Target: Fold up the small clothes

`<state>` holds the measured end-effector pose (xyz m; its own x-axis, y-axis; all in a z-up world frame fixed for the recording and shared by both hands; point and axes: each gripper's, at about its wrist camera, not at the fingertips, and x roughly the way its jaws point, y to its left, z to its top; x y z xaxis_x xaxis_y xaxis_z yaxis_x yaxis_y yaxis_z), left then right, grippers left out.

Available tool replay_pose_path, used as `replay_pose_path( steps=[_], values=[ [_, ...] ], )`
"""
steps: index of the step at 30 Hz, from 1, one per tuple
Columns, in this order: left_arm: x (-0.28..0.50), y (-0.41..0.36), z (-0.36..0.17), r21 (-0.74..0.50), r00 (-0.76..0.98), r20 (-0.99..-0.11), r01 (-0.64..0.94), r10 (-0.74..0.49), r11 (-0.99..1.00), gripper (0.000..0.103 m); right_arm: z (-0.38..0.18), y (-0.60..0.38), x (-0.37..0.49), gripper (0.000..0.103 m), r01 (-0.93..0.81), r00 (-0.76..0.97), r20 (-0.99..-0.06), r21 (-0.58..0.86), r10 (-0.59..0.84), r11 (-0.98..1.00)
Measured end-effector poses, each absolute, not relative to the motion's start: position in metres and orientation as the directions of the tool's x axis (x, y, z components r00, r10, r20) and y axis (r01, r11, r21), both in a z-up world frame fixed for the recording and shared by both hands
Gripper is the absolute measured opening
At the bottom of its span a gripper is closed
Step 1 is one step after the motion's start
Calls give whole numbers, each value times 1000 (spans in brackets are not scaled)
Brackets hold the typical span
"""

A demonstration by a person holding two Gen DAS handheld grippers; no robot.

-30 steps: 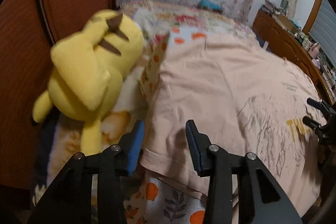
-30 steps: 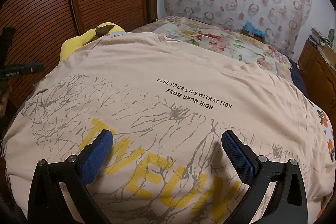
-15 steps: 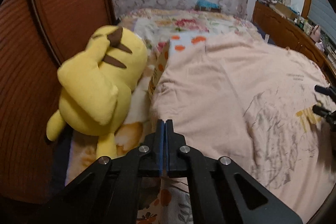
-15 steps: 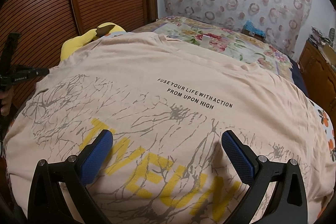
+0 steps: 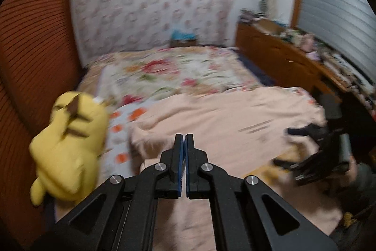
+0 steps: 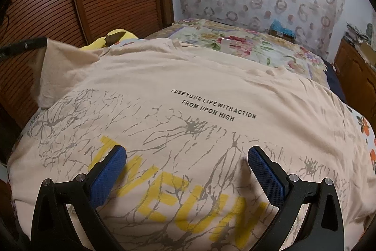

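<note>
Floral bed fills the left wrist view; the left tool is pinched shut on the peach t-shirt edge, beside a yellow plush. Right wrist view: the right tool hangs wide open, empty, over the shirt print. Soft, light, floppy fabric, so I'd grab hems or corners.
</note>
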<state>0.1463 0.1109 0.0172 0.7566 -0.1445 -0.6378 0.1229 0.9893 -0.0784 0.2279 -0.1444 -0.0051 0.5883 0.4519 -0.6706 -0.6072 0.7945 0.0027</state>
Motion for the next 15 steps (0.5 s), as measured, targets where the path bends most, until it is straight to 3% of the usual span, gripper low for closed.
replay_pose_path(
  steps=[2,3,5,6,8,10,15],
  values=[
    [151,96,19,-85,750,-638,156,-173,984,4,-6,-145,228,103,-603,590,-669,8,452,798],
    [152,93,20,-80,747,-642,160,-173,984,11,-6,-145,228,103,-602,591,-668,7,452,798],
    [153,91,17,-79,747,-642,164,-176,983,30,-7,-143,228,103,-603,591,-668,6,452,798],
    [152,95,14,-84,746,-644,155,-172,984,45,-7,-142,228,103,-603,592,-668,5,451,798],
    [152,103,8,-84,742,-654,127,-151,988,58,-8,-141,228,103,-605,590,-667,7,454,796],
    [150,113,1,-80,738,-664,88,-119,993,78,-7,-141,228,103,-608,588,-668,7,456,794],
    [136,140,-33,-79,698,-714,2,-58,997,79,-5,-144,227,102,-617,586,-658,15,473,787]
  ],
)
